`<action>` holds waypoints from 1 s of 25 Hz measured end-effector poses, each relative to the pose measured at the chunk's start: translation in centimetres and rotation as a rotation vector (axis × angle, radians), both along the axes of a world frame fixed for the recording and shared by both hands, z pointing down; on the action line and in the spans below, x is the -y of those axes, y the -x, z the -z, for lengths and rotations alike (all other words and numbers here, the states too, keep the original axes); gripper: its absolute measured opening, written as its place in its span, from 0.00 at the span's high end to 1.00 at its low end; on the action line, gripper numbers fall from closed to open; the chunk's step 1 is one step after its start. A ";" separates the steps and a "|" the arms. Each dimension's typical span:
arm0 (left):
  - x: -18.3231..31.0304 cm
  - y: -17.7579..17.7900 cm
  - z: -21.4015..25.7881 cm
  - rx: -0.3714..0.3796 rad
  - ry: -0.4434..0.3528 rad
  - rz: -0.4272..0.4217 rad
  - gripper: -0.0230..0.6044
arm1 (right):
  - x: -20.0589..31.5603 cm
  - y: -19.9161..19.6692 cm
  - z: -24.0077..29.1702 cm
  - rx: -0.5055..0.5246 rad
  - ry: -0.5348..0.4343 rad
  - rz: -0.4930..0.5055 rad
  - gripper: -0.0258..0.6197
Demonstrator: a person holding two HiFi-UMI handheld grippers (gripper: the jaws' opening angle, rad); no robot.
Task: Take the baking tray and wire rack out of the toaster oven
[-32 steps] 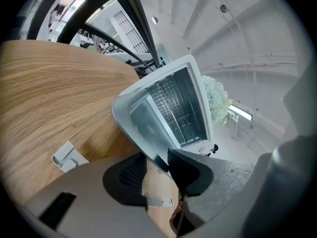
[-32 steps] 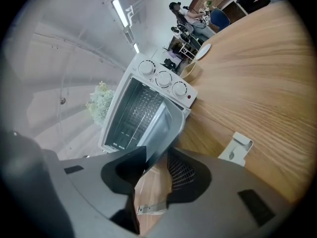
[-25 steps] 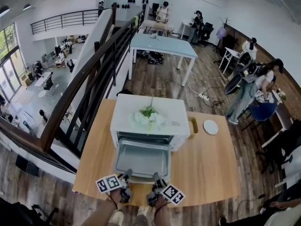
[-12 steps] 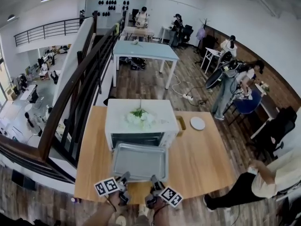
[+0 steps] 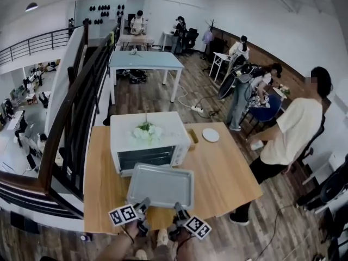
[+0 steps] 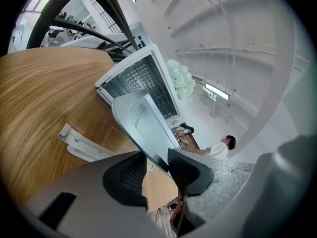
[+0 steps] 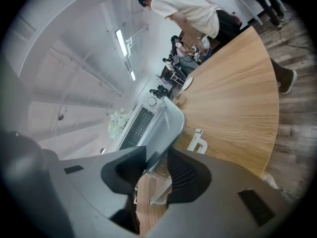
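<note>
The left gripper (image 5: 145, 204) is clamped on the near rim of the baking tray (image 5: 161, 185). In the left gripper view its two dark pads (image 6: 184, 168) pinch the thin metal edge between them. The right gripper (image 5: 178, 207) grips the same rim just beside it, and in the right gripper view its jaws are pressed onto the tray's lip.

The grey, shallow tray reaches away from both grippers. They carry it by that one edge, above the wooden table (image 5: 228, 173). Its far edge lies close to the dark front of the white toaster oven (image 5: 147, 145), which stands straight ahead of the jaws. From the left gripper view the oven's front shows a gridded dark inside; whether that is the wire rack I cannot tell.

Under the tray, a white handle bar (image 6: 74, 140) sits low over the tabletop. A bunch of pale flowers (image 5: 145, 130) rests on the oven's top.

Beyond the right gripper and further off, a small white plate (image 5: 210, 135) lies on the table. A person in a cream shirt (image 5: 291, 129) stands at the table's edge on that same side.
</note>
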State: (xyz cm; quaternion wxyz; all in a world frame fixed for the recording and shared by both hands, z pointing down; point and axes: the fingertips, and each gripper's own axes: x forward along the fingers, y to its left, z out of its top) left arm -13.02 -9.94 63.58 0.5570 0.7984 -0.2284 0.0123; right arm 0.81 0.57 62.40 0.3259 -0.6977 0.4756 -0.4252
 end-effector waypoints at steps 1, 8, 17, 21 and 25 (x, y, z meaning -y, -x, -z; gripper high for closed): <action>-0.5 -0.3 0.1 -0.001 0.000 -0.014 0.76 | -0.5 -0.3 0.2 -0.015 -0.015 -0.009 0.76; -3.6 -2.9 1.0 -0.007 -0.017 -0.101 0.76 | -4.6 -2.6 0.7 -0.056 -0.043 -0.080 0.76; -7.9 -8.5 1.5 -0.026 -0.014 -0.203 0.76 | -10.3 -6.8 1.4 -0.064 -0.029 -0.193 0.76; -9.6 -12.0 1.7 -0.029 -0.018 -0.240 0.76 | -12.6 -9.7 1.3 -0.049 -0.017 -0.231 0.76; -10.3 -16.7 1.0 -0.028 -0.019 -0.256 0.76 | -13.5 -13.9 0.8 -0.033 -0.001 -0.247 0.76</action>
